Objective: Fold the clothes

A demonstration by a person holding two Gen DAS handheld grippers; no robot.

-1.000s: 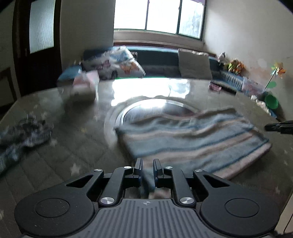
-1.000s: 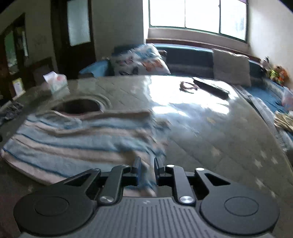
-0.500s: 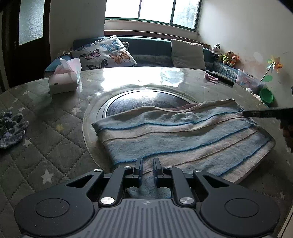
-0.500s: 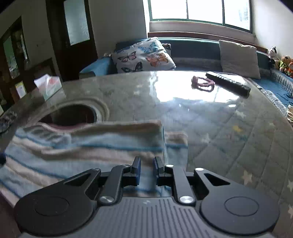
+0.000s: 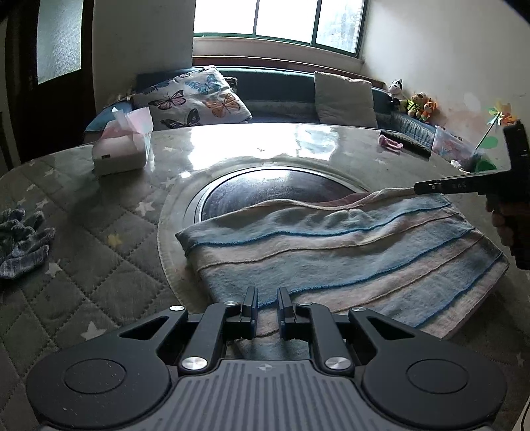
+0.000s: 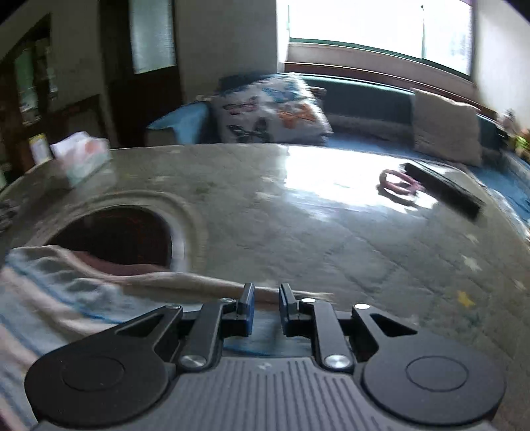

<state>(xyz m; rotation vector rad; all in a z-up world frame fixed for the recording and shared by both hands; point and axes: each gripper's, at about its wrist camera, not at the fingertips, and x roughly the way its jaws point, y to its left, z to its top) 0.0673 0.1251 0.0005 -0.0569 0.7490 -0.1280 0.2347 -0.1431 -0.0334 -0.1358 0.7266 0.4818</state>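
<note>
The striped towel (image 5: 334,252) lies folded on the counter (image 5: 99,238), in the lower middle of the frame, partly over the round dark inset (image 5: 265,192). The left tongs (image 5: 265,303) stand narrow over its near edge; whether they grip it I cannot tell. The right tongs (image 6: 263,298) stand narrow at its corner, blurred.

This is a home living room. A dark teal cushioned bench (image 5: 281,89) runs under a wide window (image 5: 278,20), carrying a white butterfly-print pillow (image 5: 195,99) and a plain beige cushion (image 5: 344,99). Small stuffed toys (image 5: 410,101) sit in the corner. The round tabletop with a quilted, star-patterned cover (image 5: 82,232) holds a white tissue box (image 5: 121,151) and a black remote control (image 6: 444,190).
</note>
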